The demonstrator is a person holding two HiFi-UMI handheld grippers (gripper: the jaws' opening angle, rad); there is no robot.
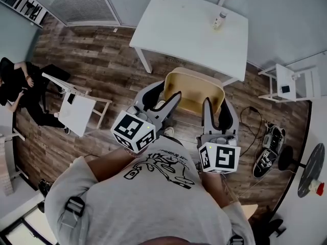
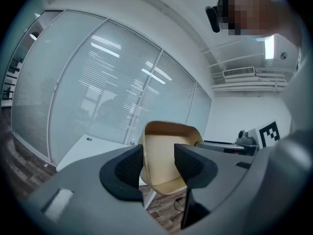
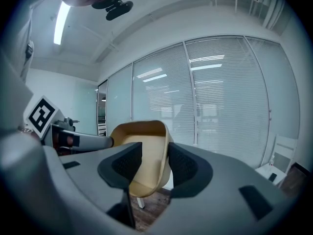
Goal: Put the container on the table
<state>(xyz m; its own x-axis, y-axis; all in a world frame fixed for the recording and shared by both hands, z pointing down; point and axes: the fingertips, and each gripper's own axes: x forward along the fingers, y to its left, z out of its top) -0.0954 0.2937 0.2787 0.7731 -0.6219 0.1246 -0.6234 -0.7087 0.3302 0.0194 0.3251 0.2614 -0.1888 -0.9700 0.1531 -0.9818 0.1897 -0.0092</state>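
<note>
A tan, open-topped container [image 1: 194,88] hangs above the wooden floor, just short of the white table [image 1: 179,29]. My left gripper [image 1: 163,100] is shut on its left wall and my right gripper [image 1: 217,111] on its right wall. In the left gripper view the container [image 2: 164,160] fills the gap of the left gripper [image 2: 159,165], one jaw outside the wall and one inside. The right gripper view shows the container [image 3: 146,151] the same way, its wall between the pads of the right gripper [image 3: 154,165]. The container's underside is hidden.
A small bottle [image 1: 219,19] stands near the table's far right edge. A small white stand [image 1: 76,111] and a seated person in black [image 1: 20,91] are at the left. Another white stand [image 1: 286,86], cables and shoes [image 1: 268,152] lie at the right.
</note>
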